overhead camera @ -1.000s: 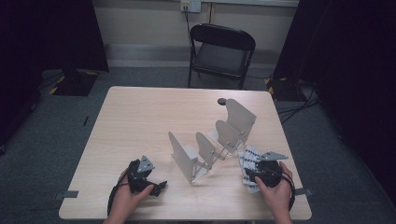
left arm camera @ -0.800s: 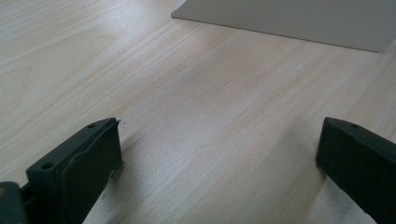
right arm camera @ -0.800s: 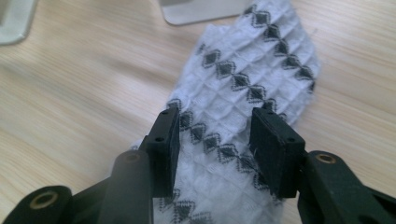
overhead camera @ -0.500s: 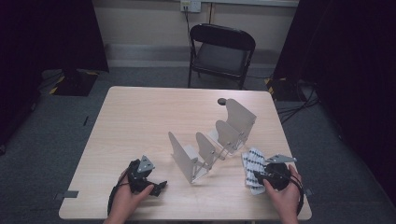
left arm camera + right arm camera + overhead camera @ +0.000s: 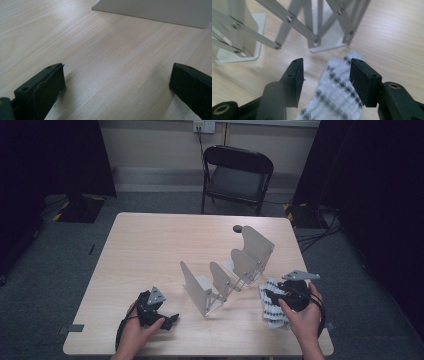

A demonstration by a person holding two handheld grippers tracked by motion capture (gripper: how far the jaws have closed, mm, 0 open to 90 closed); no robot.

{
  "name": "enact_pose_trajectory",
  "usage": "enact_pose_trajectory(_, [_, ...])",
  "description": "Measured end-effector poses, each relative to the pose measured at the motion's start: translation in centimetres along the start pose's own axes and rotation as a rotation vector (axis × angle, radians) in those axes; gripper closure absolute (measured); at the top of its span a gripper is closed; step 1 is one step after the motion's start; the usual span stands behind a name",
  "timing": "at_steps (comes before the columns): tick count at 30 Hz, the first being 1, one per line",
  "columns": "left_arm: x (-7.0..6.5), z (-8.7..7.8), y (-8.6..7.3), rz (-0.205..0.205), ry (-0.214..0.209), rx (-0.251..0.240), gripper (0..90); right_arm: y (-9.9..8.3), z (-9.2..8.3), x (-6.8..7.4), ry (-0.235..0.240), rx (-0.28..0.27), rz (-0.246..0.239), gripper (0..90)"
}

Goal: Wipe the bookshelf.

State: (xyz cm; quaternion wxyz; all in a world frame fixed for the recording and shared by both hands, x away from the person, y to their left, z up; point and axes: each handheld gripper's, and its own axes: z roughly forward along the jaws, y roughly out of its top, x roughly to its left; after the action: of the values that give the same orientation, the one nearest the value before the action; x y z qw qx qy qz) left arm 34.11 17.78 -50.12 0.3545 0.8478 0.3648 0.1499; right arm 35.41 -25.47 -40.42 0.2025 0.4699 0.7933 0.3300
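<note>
A white cloth with black dots (image 5: 272, 314) lies on the table near its front right corner; in the right gripper view the cloth (image 5: 334, 96) is under and between my jaws. My right gripper (image 5: 268, 295) hovers just over it and points left toward the rack. Its jaws have just been opening, and the pads of the right gripper (image 5: 325, 68) stand apart without pressing the cloth. A grey metal expanding rack (image 5: 225, 275) with upright plates stands mid-table; its crossed bars (image 5: 312, 37) are straight ahead. My left gripper (image 5: 170, 319) rests open on the wood at the front left, jaws wide apart (image 5: 117, 75).
A small dark round object (image 5: 237, 228) lies behind the rack near the table's far edge. A black folding chair (image 5: 237, 175) stands beyond the table. The rack's nearest plate (image 5: 155, 11) is ahead of my left gripper. The table's front edge (image 5: 200, 354) is close to both hands.
My right hand has lifted its gripper up off the cloth, which stays on the table. The left hand and gripper have not moved.
</note>
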Motion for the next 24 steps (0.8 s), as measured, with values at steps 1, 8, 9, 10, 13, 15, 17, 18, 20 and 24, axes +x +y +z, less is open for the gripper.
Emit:
enact_pose_trajectory(1, [0.0, 0.0, 0.0, 0.005, 0.001, 0.002, 0.0, 0.4, 0.0, 0.1, 0.009, 0.003, -0.005, 44.0])
enact_pose_trajectory(8, [0.0, 0.0, 0.0, 0.001, 0.001, -0.001, 0.0, 2.4, -0.4, 0.6, 0.032, -0.015, -0.028, 40.6])
enact_pose_trajectory(9, [0.0, 0.0, 0.0, 0.000, 0.001, -0.002, 0.0, 2.7, -0.5, 0.7, 0.029, -0.022, -0.029, 40.2])
enact_pose_trajectory(10, [0.0, 0.0, 0.0, 0.000, 0.001, -0.002, 0.0, 2.9, -0.6, 0.8, 0.029, -0.028, -0.032, 40.3])
enact_pose_trajectory(13, [0.0, 0.0, 0.0, 0.000, 0.000, -0.002, 0.0, 3.7, -0.7, 1.4, 0.035, -0.045, -0.045, 41.4])
enact_pose_trajectory(15, [0.0, 0.0, 0.0, 0.001, 0.000, -0.002, 0.0, 4.2, -0.6, 1.8, 0.040, -0.048, -0.054, 41.5])
enact_pose_trajectory(17, [0.0, 0.0, 0.0, 0.001, 0.000, -0.002, 0.0, 4.6, -0.5, 2.2, 0.044, -0.047, -0.061, 41.2])
enact_pose_trajectory(18, [0.0, 0.0, 0.0, 0.001, 0.000, -0.002, 0.0, 4.8, -0.4, 2.3, 0.043, -0.045, -0.066, 40.8])
enact_pose_trajectory(20, [0.0, 0.0, 0.0, 0.001, 0.000, -0.002, 0.0, 5.2, -0.3, 2.6, 0.040, -0.049, -0.080, 40.9])
enact_pose_trajectory(24, [0.0, 0.0, 0.0, 0.001, 0.000, -0.002, 0.0, 6.2, -0.2, 2.5, 0.029, -0.056, -0.089, 39.8])
